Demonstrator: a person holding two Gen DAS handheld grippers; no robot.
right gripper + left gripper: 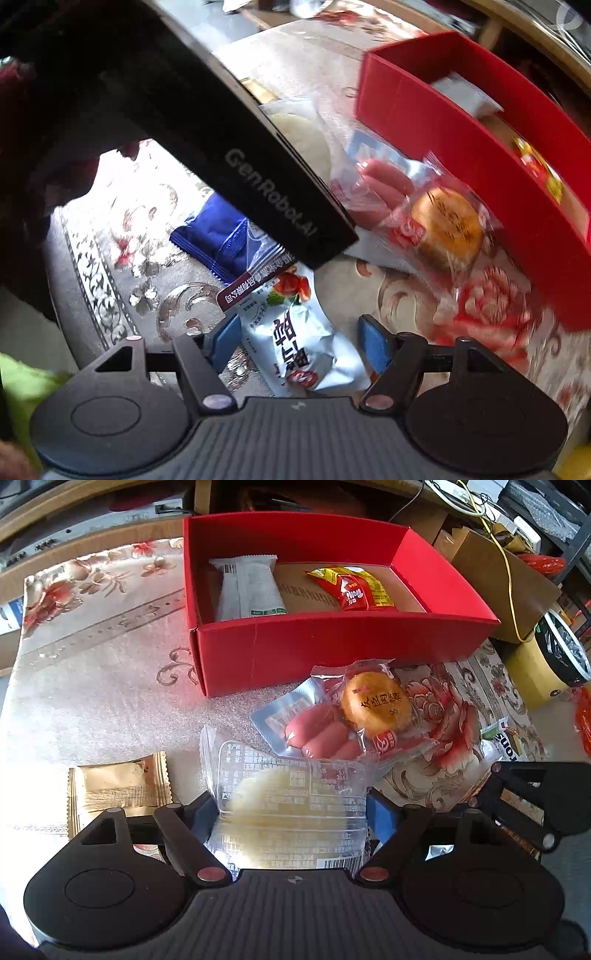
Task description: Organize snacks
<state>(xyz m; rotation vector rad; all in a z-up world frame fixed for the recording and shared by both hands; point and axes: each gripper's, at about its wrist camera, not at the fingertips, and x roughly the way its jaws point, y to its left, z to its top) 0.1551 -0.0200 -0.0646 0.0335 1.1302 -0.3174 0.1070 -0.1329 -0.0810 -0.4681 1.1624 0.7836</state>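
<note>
A red box stands at the back of the table and holds a white packet and a red-yellow packet. My left gripper is open, its blue pads around a clear-wrapped pale cake on the table. Ahead lie a sausage pack and an orange pastry. My right gripper is open around a white snack bag, with a gap at the right pad. The red box, the sausages and the pastry lie beyond.
A gold packet lies left of my left gripper. A blue packet lies under the left gripper's black body, which crosses the right wrist view. The other gripper shows at the right. A floral cloth covers the table.
</note>
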